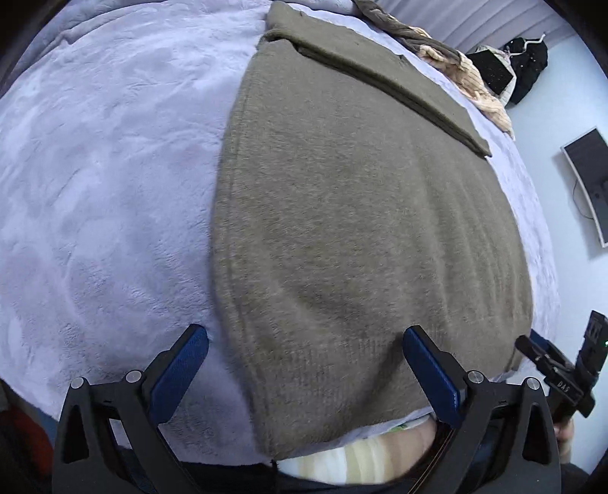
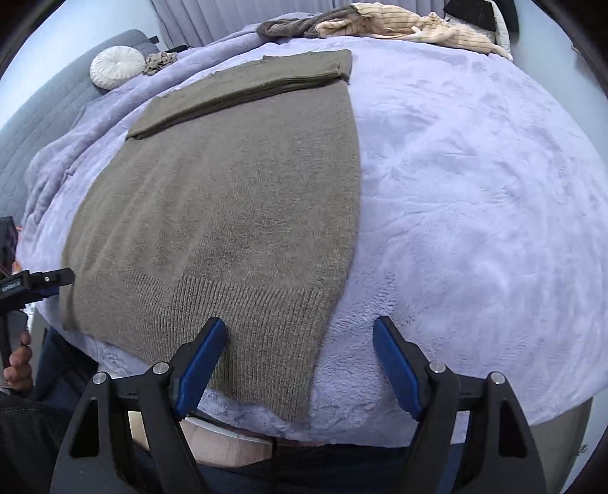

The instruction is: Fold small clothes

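An olive-brown knit sweater (image 1: 361, 228) lies flat on the lavender fleece blanket (image 1: 95, 171), its sleeves folded in a band (image 1: 383, 79) across the far end. My left gripper (image 1: 304, 342) hangs open over the sweater's near left side; one blue pad is over the blanket, the other over the ribbed hem. In the right wrist view the sweater (image 2: 228, 209) fills the left half. My right gripper (image 2: 300, 326) is open above its near right corner, straddling the side edge. Neither gripper holds anything. Each gripper shows at the edge of the other's view: the right gripper (image 1: 551, 364) and the left gripper (image 2: 45, 281).
A beige striped garment (image 2: 410, 30) and a grey-brown one (image 2: 296, 24) are heaped at the bed's far edge. A white round cushion (image 2: 117, 66) rests by a grey padded headboard (image 2: 38, 114). A monitor (image 1: 589, 182) and a black bag (image 1: 528, 72) lie beyond the bed.
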Motion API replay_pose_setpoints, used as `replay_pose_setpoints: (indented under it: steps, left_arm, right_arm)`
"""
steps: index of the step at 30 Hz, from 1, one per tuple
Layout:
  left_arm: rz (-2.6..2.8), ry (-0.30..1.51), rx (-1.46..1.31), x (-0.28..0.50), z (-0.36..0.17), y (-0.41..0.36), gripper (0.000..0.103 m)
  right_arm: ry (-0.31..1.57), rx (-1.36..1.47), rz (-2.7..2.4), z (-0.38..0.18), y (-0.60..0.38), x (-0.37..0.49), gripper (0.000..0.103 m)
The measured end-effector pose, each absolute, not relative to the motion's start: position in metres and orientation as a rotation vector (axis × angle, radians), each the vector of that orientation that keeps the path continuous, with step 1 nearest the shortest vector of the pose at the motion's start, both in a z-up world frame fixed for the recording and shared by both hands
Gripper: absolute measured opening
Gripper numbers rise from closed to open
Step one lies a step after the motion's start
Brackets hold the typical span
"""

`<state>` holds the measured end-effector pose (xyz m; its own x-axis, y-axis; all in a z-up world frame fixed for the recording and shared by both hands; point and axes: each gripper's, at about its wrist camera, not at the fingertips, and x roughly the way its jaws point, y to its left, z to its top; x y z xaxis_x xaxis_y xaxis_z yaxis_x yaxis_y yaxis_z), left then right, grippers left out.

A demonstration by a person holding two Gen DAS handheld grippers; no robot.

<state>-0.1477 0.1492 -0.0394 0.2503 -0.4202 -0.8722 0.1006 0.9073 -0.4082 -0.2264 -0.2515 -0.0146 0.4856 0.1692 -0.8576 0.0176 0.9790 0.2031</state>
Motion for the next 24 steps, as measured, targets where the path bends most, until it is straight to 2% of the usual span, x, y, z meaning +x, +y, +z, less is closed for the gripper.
replay_pose_setpoints:
  steps: [3,5,6,7,8,9,13,14,15,16,24]
  left_arm:
    - [-0.384,1.259,-0.313,-0.147,-0.041,0.132,0.1]
    - [-0.381,1.234,-0.283,-0.15,-0.038,0.127,0.071]
    - [-0.387,1.227,-0.277,-0.15,-0.037,0.126,0.065]
    - [-0.401,1.221,-0.291,-0.149,-0.036,0.128,0.053]
    - [-0.417,1.22,-0.321,-0.15,-0.037,0.132,0.046]
    - [-0.424,1.225,-0.343,-0.148,-0.038,0.133,0.046]
    - [-0.422,1.232,-0.365,-0.147,-0.041,0.14,0.044]
    - [-0.423,1.227,-0.359,-0.148,-0.038,0.139,0.023]
    - [-0.441,1.227,-0.368,-0.149,-0.036,0.14,0.012]
    - [-0.449,1.227,-0.385,-0.15,-0.031,0.141,0.012]
    - [-0.441,1.114,-0.349,-0.145,0.013,0.134,0.012]
  right_arm:
    - [1.037,0.205,0.148,-0.02,-0.244,-0.214,0.072]
    - [1.033,0.176,0.154,-0.023,-0.236,-0.207,0.064]
    - [1.032,0.171,0.163,-0.023,-0.234,-0.206,0.053]
    - [1.029,0.184,0.184,-0.022,-0.234,-0.206,0.044]
    - [1.028,0.196,0.202,-0.021,-0.233,-0.206,0.04]
    - [1.03,0.207,0.221,-0.023,-0.234,-0.207,0.035]
    - [1.028,0.235,0.239,-0.03,-0.223,-0.199,0.035]
    - [1.031,0.243,0.241,-0.03,-0.223,-0.197,0.034]
    - [1.035,0.24,0.242,-0.028,-0.223,-0.197,0.026]
    - [1.037,0.246,0.248,-0.026,-0.225,-0.197,0.009]
    - [0.98,0.307,0.289,0.004,-0.235,-0.2,0.006]
